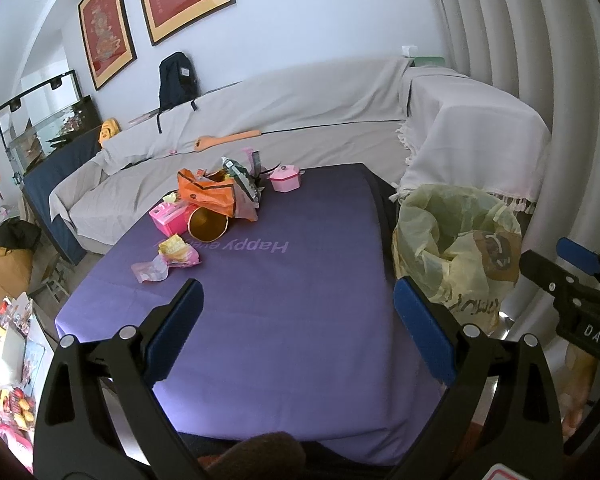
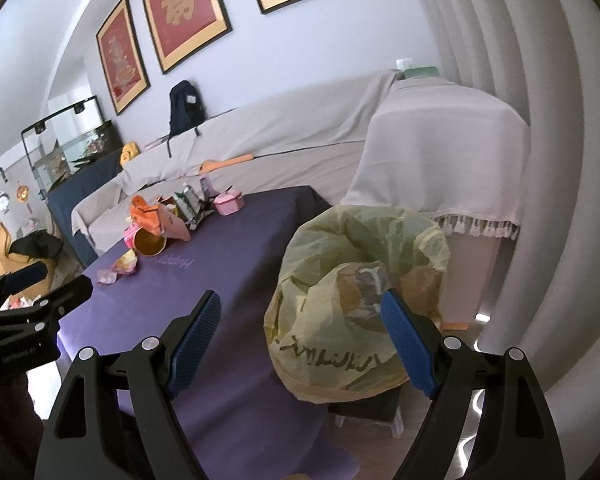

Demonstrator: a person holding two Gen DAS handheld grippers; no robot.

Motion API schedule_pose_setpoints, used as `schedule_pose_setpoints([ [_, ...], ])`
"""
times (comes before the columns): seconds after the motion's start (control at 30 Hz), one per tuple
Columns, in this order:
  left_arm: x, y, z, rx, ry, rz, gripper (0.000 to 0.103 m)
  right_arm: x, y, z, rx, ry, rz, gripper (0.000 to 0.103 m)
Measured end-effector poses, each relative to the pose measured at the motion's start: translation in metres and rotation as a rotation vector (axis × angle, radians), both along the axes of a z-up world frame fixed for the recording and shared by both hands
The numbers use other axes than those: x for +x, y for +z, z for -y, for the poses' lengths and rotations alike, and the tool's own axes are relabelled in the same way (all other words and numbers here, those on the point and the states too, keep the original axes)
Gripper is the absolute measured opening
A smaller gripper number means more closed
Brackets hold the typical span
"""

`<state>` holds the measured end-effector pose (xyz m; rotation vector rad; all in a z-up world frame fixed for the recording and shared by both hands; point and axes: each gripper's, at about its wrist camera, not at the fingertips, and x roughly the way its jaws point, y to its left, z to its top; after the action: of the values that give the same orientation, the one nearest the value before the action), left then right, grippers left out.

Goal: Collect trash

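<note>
Left gripper hangs over the near half of the surface, which is draped in a purple cloth with "Happy" printed on it; its blue-padded fingers are spread wide with nothing between them. Right gripper sits off the surface's right edge, fingers likewise spread wide and holding nothing; it faces the trash bag, and its right pad overlaps the bag in the wrist view, though whether they touch I cannot tell. The trash bag is pale yellow, translucent, with dark lettering low on its side; it stands just beside the surface's right edge, mouth open upward, with some brownish contents showing through the plastic. The trash lies at the far left part of the surface, well apart from both grippers: an orange wrapper heaped on top of the pile, a gold-lined cup on its side with the mouth facing the camera, a pink box touching the cup, a crumpled yellow-and-pink wrapper nearer the camera, and a flat pink wrapper just beside it. A small pink lidded container stands at the far edge, to the right of the pile. Behind the surface runs a sofa under grey covers, with a dark backpack propped on its back.
</note>
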<state>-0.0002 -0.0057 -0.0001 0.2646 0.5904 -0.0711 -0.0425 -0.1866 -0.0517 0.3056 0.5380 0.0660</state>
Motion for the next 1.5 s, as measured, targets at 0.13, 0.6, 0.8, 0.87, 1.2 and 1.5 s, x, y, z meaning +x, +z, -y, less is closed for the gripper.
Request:
schedule_pose_setpoints([
  [0.13, 0.002, -0.001, -0.009, -0.009, 0.034, -0.011, 0.092, 0.003, -0.003, -0.008, -0.004, 0.035, -0.008, 0.079],
  [0.6, 0.001, -0.002, -0.027, -0.031, 0.096, -0.017, 0.092, 0.006, -0.003, -0.022, -0.027, 0.084, -0.014, 0.079],
  [0.8, 0.000, -0.001, -0.027, -0.030, 0.099, -0.016, 0.092, 0.005, -0.003, -0.022, -0.022, 0.087, -0.011, 0.079],
  [0.87, -0.001, -0.001, -0.027, -0.030, 0.101, -0.015, 0.092, 0.005, -0.003, -0.022, -0.023, 0.085, -0.010, 0.079],
  [1.2, 0.000, -0.001, -0.027, -0.029, 0.101, -0.017, 0.092, 0.005, -0.003, -0.022, -0.020, 0.085, -0.012, 0.079],
  [1.5, 0.000, 0.000, -0.027, -0.029, 0.101, -0.016, 0.092, 0.005, -0.004, -0.021, -0.020, 0.086, -0.012, 0.079],
])
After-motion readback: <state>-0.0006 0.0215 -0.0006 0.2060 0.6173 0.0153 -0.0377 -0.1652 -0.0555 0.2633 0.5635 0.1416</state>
